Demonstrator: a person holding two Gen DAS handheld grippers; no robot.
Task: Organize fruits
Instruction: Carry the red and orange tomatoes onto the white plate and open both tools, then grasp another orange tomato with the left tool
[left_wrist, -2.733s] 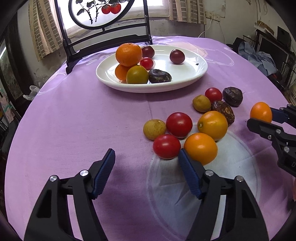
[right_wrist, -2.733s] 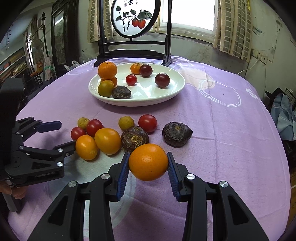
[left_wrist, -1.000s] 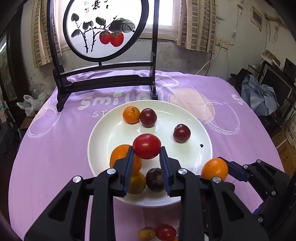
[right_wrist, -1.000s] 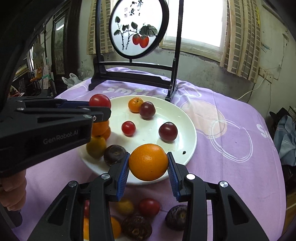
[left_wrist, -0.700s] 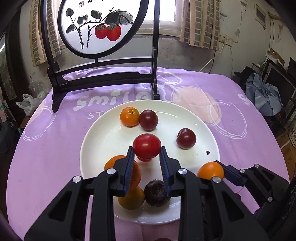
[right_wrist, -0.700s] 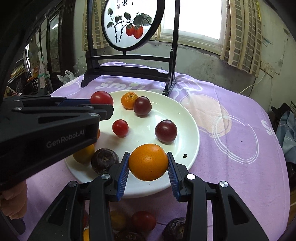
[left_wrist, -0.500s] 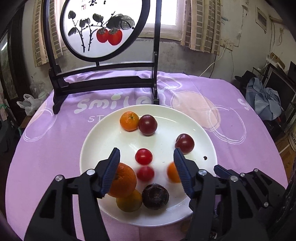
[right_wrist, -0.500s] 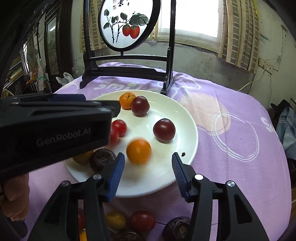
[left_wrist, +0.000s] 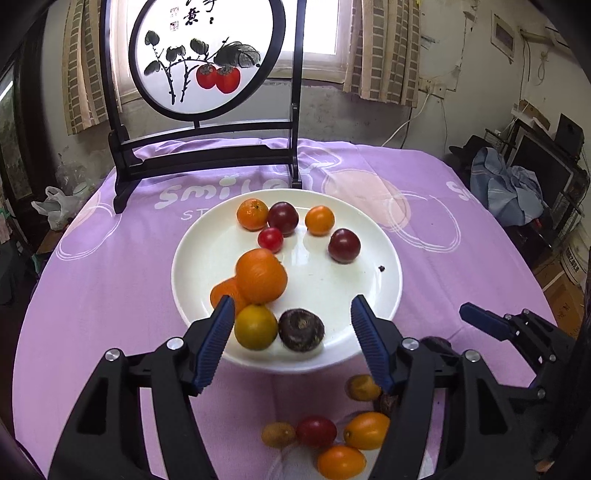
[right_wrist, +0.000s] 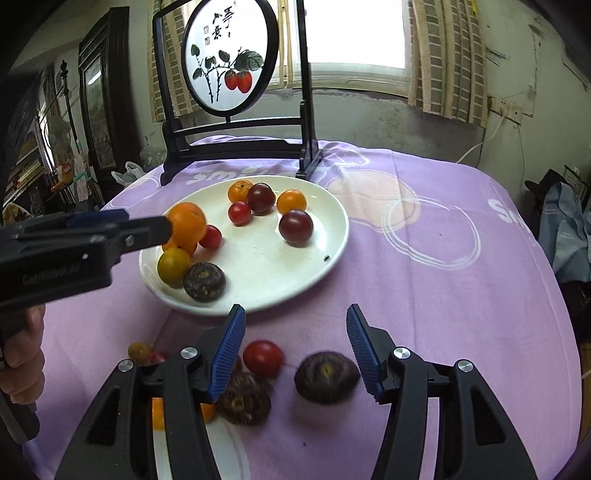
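Left wrist view
Left gripper (left_wrist: 291, 341): black with blue ribbed pads, spread wide, pinching nothing, hanging over the 6 o'clock rim of the round white ceramic plate (left_wrist: 384, 295).
Plate contents: large stacked orange (left_wrist: 261, 275) at 9 o'clock; yellow-green citrus (left_wrist: 255, 326) and dark brown wrinkled fruit (left_wrist: 301, 329) at 6 o'clock, between the blue pads; small mandarin (left_wrist: 252, 214), dark purple plum (left_wrist: 283, 218), small orange tomato (left_wrist: 320, 220) and red cherry tomato (left_wrist: 270, 239) at 12 o'clock; second dark plum (left_wrist: 344, 245) at 2 o'clock.
Loose fruit: red tomato (left_wrist: 316, 431), two orange tomatoes (left_wrist: 366, 425) and small olive-yellow fruits on the purple printed tablecloth (left_wrist: 110, 288), at 6 o'clock from the plate, below and behind the pads.
Right gripper (left_wrist: 517, 328): at 3 o'clock from the plate, apart from it; finger spacing unclear here.

Right wrist view
Right gripper (right_wrist: 295, 349): fingers parted wide, gripping nothing, short of the plate's (right_wrist: 295, 291) 6 o'clock rim.
Nearest fruit: dark wrinkled fruit (right_wrist: 327, 376) on the cloth between the pads, toward the right one, blurred; red tomato (right_wrist: 263, 358) just beside the left pad; another dark wrinkled fruit (right_wrist: 243, 402) behind it.
Left gripper (right_wrist: 110, 236): at 9 o'clock of the plate, its tip in front of the stacked orange (right_wrist: 187, 223); finger spacing not visible from this side.
Backdrop: round painted screen on a black wooden stand (right_wrist: 231, 55) at 12 o'clock beyond the plate.
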